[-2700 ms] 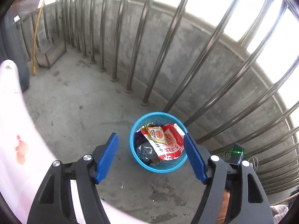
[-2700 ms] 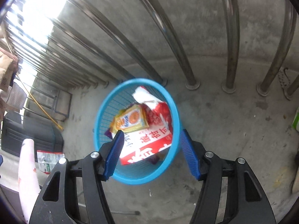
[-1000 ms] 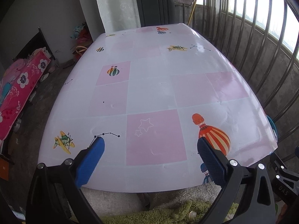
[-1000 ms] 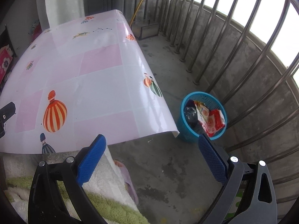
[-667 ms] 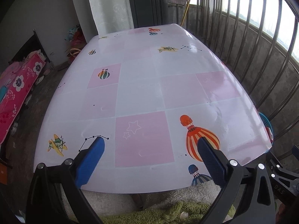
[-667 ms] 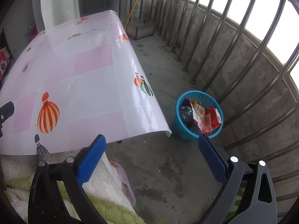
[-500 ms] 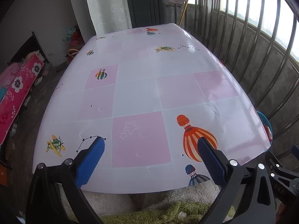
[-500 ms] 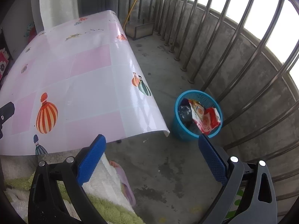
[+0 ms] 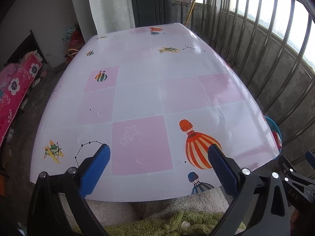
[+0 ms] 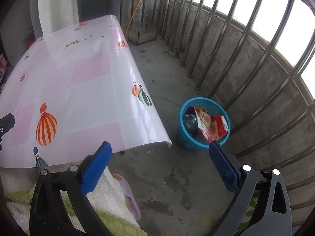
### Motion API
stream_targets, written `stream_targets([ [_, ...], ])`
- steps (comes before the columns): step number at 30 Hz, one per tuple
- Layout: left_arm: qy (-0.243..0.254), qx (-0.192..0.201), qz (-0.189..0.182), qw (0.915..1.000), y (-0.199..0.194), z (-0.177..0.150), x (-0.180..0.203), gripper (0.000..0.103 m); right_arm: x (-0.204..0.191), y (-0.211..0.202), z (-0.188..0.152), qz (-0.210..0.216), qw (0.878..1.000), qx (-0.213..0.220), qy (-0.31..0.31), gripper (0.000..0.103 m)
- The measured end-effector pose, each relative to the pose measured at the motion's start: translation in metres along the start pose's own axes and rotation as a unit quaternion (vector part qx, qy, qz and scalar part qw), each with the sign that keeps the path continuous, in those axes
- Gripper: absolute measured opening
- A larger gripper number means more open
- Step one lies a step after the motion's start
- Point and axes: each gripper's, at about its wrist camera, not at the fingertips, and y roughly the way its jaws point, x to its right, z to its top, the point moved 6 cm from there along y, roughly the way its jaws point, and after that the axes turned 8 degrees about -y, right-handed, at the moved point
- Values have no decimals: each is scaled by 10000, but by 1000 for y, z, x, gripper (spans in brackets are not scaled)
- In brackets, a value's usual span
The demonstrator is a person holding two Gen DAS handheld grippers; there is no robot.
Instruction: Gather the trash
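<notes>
I count one table (image 9: pixel 137 90), one blue basket (image 10: pixel 204 124) at my three o'clock, and two blue-padded grippers, left (image 9: pixel 158 167) and right (image 10: pixel 159 165).

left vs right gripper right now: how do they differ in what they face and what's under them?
The left gripper faces the balloon-print tablecloth; the right gripper faces the concrete floor beside it. The blue trash basket sits full in the right view, just above its right finger; in the left view only the rim peeks past the cloth's edge. Both are open and hold nothing.

Glossy plastic-looking cloth (image 9: pixel 149 90) over the surface, rough concrete floor (image 10: pixel 169 179), shiny metal railing bars (image 10: pixel 222 45), blue plastic mesh basket (image 10: pixel 184 135).
</notes>
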Motion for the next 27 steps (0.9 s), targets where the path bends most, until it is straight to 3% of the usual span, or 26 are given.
stream_targets([
  [27, -82, -82, 9, 9999, 1, -2, -5, 97, 2, -2, 4, -32, 10000, 74, -31, 95],
])
